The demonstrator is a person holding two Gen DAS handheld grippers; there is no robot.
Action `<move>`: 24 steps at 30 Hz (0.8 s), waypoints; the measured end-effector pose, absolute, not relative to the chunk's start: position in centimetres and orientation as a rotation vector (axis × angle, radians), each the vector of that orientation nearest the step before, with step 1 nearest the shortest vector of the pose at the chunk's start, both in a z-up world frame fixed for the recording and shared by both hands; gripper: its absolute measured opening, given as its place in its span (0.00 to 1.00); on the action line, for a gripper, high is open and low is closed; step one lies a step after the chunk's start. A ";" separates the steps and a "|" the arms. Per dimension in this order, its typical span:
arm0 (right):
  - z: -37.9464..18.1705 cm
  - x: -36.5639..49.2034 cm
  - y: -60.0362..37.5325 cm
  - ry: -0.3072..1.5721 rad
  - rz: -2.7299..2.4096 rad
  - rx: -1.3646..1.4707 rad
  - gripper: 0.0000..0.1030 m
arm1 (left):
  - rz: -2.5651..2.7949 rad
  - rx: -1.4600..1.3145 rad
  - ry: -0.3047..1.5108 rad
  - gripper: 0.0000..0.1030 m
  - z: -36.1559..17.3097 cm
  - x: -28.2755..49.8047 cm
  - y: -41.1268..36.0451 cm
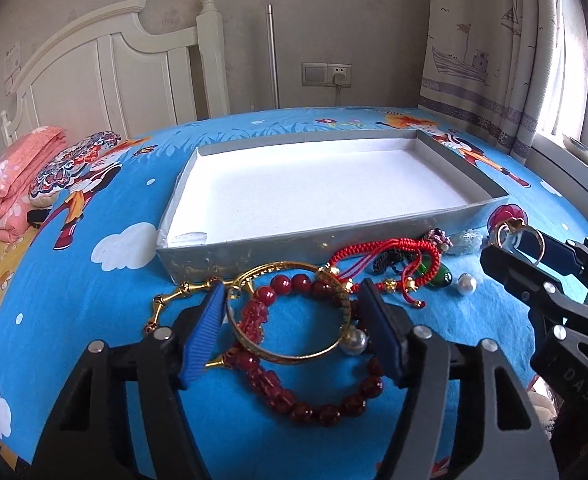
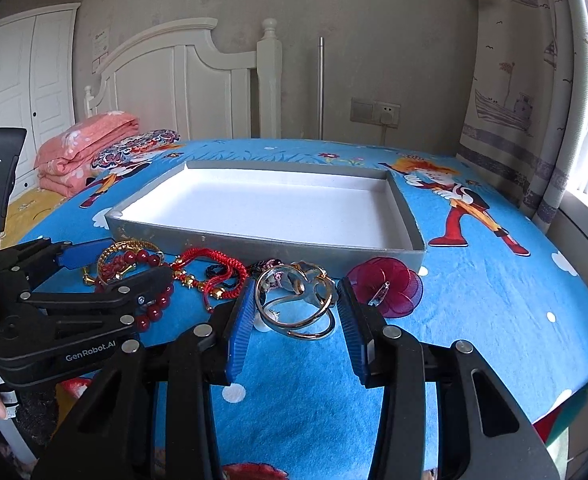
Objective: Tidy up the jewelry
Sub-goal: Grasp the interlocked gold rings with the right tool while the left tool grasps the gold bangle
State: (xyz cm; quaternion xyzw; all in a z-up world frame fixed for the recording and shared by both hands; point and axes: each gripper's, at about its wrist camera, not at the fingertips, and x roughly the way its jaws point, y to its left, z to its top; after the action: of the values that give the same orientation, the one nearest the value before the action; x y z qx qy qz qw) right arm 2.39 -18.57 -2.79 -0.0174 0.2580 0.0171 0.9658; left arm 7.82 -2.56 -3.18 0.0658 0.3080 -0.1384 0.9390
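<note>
Left wrist view: a gold bangle [image 1: 294, 316] lies on the bed between the jaws of the left gripper [image 1: 294, 332]. The jaws stand part-way closed around it; the left pad appears to touch the rim, and the right pad sits just beside it, so a firm grip cannot be confirmed. The bangle rests on a red bead bracelet [image 1: 317, 396], with a pearl [image 1: 353, 342] against its right edge. Judged stiff, light and smooth, it should be taken across its rim, since polished metal may slip on the ribbed pads. Beyond the jaws lie a red cord bracelet [image 1: 389, 256] and a gold link chain [image 1: 174, 300], soft pieces likely to snag.

Right wrist view: a silver and gold wire ornament [image 2: 297, 300] lies on the bed between the jaws of the right gripper [image 2: 295, 312], which stand narrow, each pad at or just beside its outer loops. Its thin loops look easily bent; light pressure is advisable. A crimson fabric flower [image 2: 385, 284] lies just right of these jaws. Ahead of both grippers stands the empty grey tray [image 2: 409, 224], the probable destination.
</note>
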 end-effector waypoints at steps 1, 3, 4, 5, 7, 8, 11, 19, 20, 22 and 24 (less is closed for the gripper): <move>-2.7 2.3 -18.6 0.520 0.035 -0.036 0.40 | -0.284 0.129 0.629 0.58 -3.2 7.7 -2.5; -2.7 2.3 -18.5 0.517 0.037 -0.038 0.40 | -0.294 0.107 0.624 0.58 -3.3 7.4 -2.1; -2.7 2.2 -18.5 0.516 0.038 -0.039 0.40 | -0.295 0.097 0.620 0.58 -3.3 7.2 -1.9; -2.7 2.2 -18.4 0.515 0.040 -0.040 0.40 | -0.298 0.085 0.614 0.58 -3.3 6.9 -1.7; -2.6 2.1 -18.3 0.510 0.045 -0.043 0.40 | -0.307 0.060 0.600 0.58 -3.1 6.3 -1.3; -2.6 2.1 -18.3 0.507 0.047 -0.045 0.40 | -0.310 0.048 0.592 0.58 -3.0 5.9 -1.1; -2.5 1.9 -18.2 0.499 0.056 -0.048 0.40 | -0.309 0.013 0.566 0.58 -2.6 4.5 -0.5; -2.3 1.6 -18.2 0.488 0.054 -0.049 0.40 | -0.251 0.029 0.496 0.58 -1.7 2.3 -0.8; -2.3 1.6 -18.2 0.487 0.052 -0.049 0.40 | -0.248 0.028 0.499 0.58 -1.7 2.3 -0.7; -2.3 1.5 -18.1 0.486 0.051 -0.051 0.40 | -0.240 0.026 0.503 0.58 -1.8 2.4 -0.7; -2.2 1.5 -18.1 0.483 0.051 -0.053 0.40 | -0.237 0.026 0.503 0.58 -1.7 2.4 -0.7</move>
State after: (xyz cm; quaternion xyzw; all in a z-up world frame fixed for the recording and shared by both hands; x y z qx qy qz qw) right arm 1.48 -18.08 -2.22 -0.0263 0.2390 0.0251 0.9703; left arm 2.43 -0.73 -1.70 0.0129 0.2485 -0.1172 0.9614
